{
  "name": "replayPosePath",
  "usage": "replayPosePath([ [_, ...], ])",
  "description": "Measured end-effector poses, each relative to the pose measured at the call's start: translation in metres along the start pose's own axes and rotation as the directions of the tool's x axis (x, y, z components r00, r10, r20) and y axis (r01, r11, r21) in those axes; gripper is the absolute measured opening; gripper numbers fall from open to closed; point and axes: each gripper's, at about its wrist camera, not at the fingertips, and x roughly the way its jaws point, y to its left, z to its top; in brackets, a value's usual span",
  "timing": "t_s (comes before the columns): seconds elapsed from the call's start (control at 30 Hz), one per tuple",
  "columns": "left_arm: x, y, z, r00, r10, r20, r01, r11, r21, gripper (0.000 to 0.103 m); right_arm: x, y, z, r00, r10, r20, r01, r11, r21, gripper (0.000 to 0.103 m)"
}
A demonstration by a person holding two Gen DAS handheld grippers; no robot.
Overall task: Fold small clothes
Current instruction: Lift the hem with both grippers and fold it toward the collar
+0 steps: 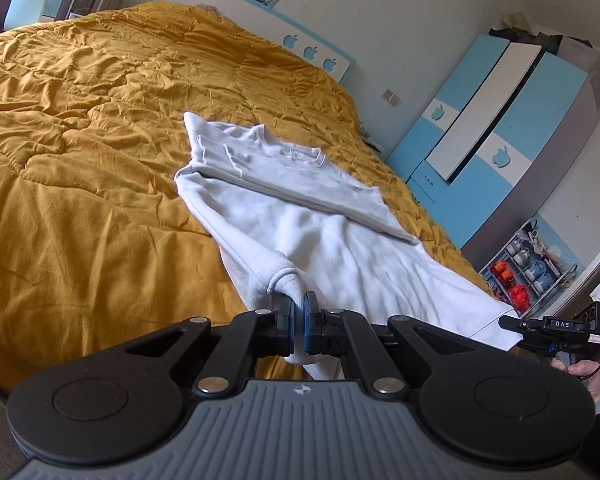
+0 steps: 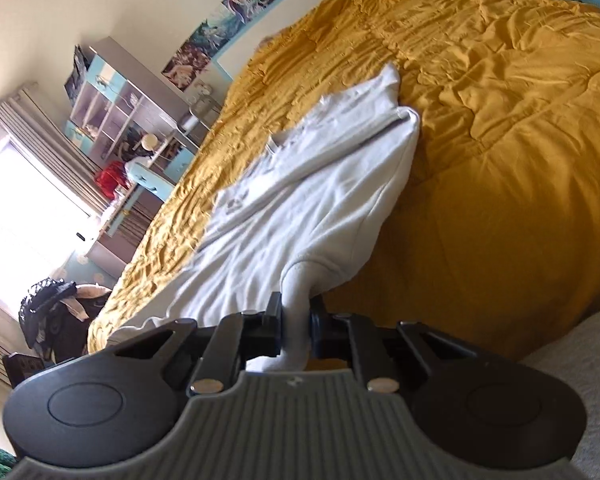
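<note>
A white sweatshirt (image 1: 300, 208) lies on the mustard-yellow bedspread (image 1: 80, 140), its sleeves folded across the chest. My left gripper (image 1: 299, 312) is shut on the ribbed hem at one near corner, lifting it slightly. My right gripper (image 2: 296, 312) is shut on the other hem corner of the sweatshirt (image 2: 300, 200). The right gripper also shows in the left wrist view (image 1: 556, 328) at the far right, near the bed's edge. The garment stretches away from both grippers toward the headboard.
A blue and white wardrobe (image 1: 500, 140) stands right of the bed, with a shelf rack of cups (image 1: 528, 272) beside it. A white headboard (image 1: 260, 20) is at the back. A desk, shelves (image 2: 120, 128) and a bright window (image 2: 20, 220) lie beyond the bed's other side.
</note>
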Motion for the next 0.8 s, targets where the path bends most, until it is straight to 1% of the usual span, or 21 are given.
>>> replayPosePath([
  [0.17,-0.002,-0.005,0.021,0.998,-0.001,0.066,0.003,1.000,-0.025,0.004,-0.008,0.006,0.021,0.994,0.082,0.070,-0.083,0.996,0.016,0.008],
  [0.27,0.000,-0.008,0.038,0.994,0.022,0.107,-0.020,1.000,-0.023,0.004,-0.014,0.015,0.033,0.986,0.115,0.122,-0.112,0.993,-0.035,0.008],
  [0.37,0.003,-0.011,0.056,0.991,0.026,0.133,-0.022,0.999,-0.032,0.004,-0.014,0.024,0.051,0.984,0.107,0.141,-0.096,0.992,-0.087,0.008],
  [0.47,0.012,-0.016,0.073,0.988,0.028,0.152,-0.025,0.999,-0.025,0.004,-0.012,0.033,0.069,0.985,0.069,0.161,-0.046,0.989,-0.139,0.008],
  [0.5,0.016,-0.018,0.079,0.988,0.033,0.152,-0.030,0.999,-0.016,0.004,-0.008,0.034,0.078,0.989,0.046,0.144,-0.028,0.991,-0.128,0.007],
  [0.53,0.020,-0.020,0.085,0.988,0.033,0.153,-0.032,0.999,-0.010,0.004,-0.005,0.033,0.089,0.992,0.019,0.125,-0.008,0.996,-0.089,0.007],
  [0.57,0.023,-0.022,0.089,0.987,0.031,0.158,-0.030,1.000,-0.007,0.004,-0.002,0.032,0.097,0.992,0.014,0.127,-0.005,0.997,-0.071,0.007],
  [0.7,0.039,-0.026,0.112,0.983,0.048,0.179,-0.046,0.999,-0.015,0.004,0.004,0.039,0.123,0.986,0.042,0.162,-0.029,0.996,-0.079,0.007],
  [0.77,0.048,-0.025,0.125,0.983,0.067,0.170,-0.063,0.998,-0.027,0.004,0.012,0.047,0.140,0.980,0.046,0.195,-0.023,0.993,-0.115,0.007],
  [0.8,0.053,-0.023,0.132,0.981,0.074,0.178,-0.069,0.997,-0.039,0.004,0.016,0.051,0.146,0.976,0.046,0.213,-0.015,0.990,-0.142,0.007],
])
